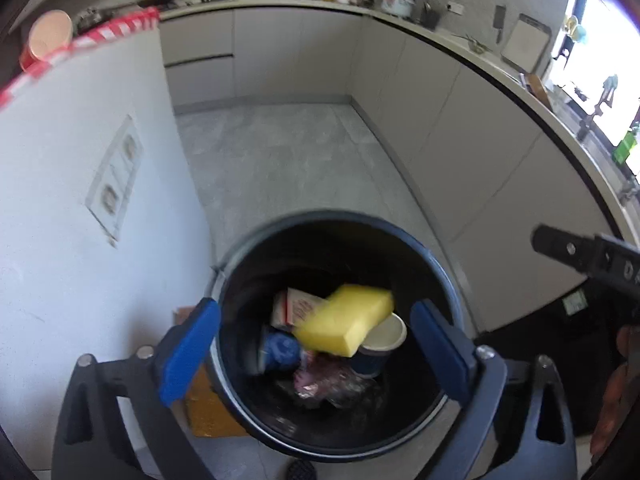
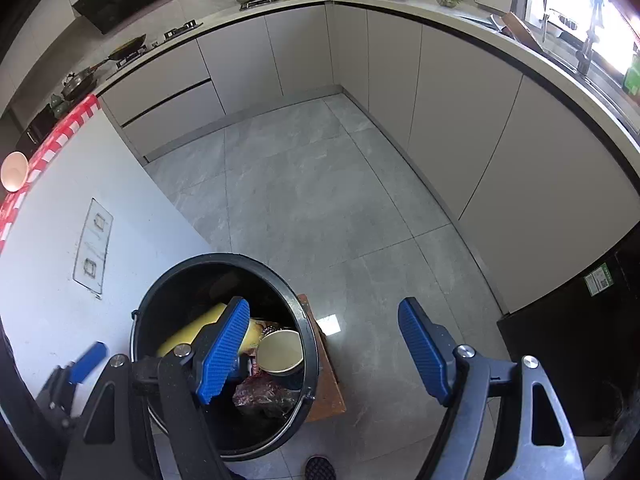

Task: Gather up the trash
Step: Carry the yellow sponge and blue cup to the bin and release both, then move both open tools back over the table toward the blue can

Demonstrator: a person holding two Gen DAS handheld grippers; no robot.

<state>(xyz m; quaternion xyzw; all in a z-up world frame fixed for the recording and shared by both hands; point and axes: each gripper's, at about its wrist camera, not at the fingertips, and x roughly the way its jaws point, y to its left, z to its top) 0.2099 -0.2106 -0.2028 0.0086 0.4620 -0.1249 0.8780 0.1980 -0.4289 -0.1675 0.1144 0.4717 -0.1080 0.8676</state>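
The yellow sponge (image 1: pixel 347 319) was seen low-centre inside the black bin (image 1: pixel 256 240), untouched between the spread left gripper (image 1: pixel 316 344); the right gripper (image 2: pixel 324 348) was likewise held apart, empty.

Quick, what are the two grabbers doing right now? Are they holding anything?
Left gripper: open, holding nothing; the yellow sponge is loose over the bin.
Right gripper: open, empty.

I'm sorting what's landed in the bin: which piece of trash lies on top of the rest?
The yellow sponge: it lies tilted across the paper cup and the red-and-white carton, above the crumpled wrapper in the black bin.
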